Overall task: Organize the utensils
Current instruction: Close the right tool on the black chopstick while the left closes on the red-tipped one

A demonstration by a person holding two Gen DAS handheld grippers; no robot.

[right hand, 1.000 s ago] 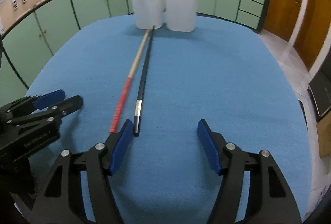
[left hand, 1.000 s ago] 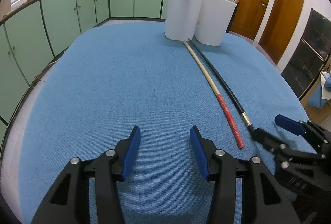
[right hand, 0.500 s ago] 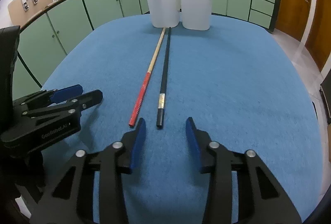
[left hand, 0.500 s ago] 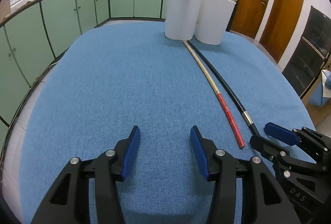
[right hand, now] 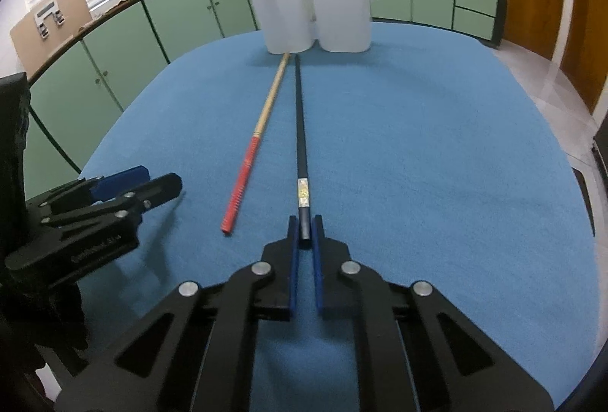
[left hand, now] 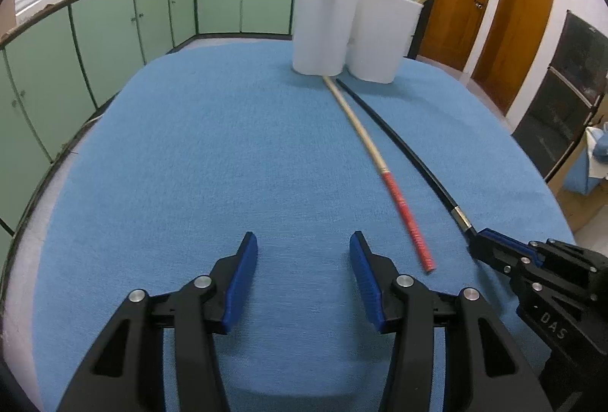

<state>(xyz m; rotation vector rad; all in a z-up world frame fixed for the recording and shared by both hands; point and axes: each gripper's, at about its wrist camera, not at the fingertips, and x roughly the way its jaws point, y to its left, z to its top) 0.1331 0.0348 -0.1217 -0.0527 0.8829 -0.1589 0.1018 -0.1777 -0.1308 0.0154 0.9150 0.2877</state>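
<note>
1. Left wrist view: the left tool (left hand: 303, 248) hovers low over the blue-clothed worktop (left hand: 190, 153), its blue-padded jaws spread wide with nothing between them.
2. Same view: a red-handled chopstick (left hand: 380, 167) lies on the cloth ahead and to the right, red end nearest the camera, pale end pointing at the white holder (left hand: 353, 35).
3. Same view: a black chopstick (left hand: 406, 149) lies just to the right of it, close alongside without touching; its near end, past a metallic band, disappears between the tips of the right tool (left hand: 479, 241) at the lower right.
4. Same view: the holder stands at the far end of the worktop, two joined white cups with several sticks leaning out of them.
5. Right wrist view: the right tool (right hand: 304, 227) has its jaws drawn nearly together, clamping the near end of the black chopstick (right hand: 299, 130), which runs straight ahead along the cloth toward the holder (right hand: 307, 5).
6. Same view: the red-handled chopstick (right hand: 252, 149) lies just to the left, angled slightly, its red tip free on the worktop (right hand: 437, 153).
7. Same view: the left tool (right hand: 152, 180) sits at the left edge, seen side-on, near the red tip but apart from it.
</note>
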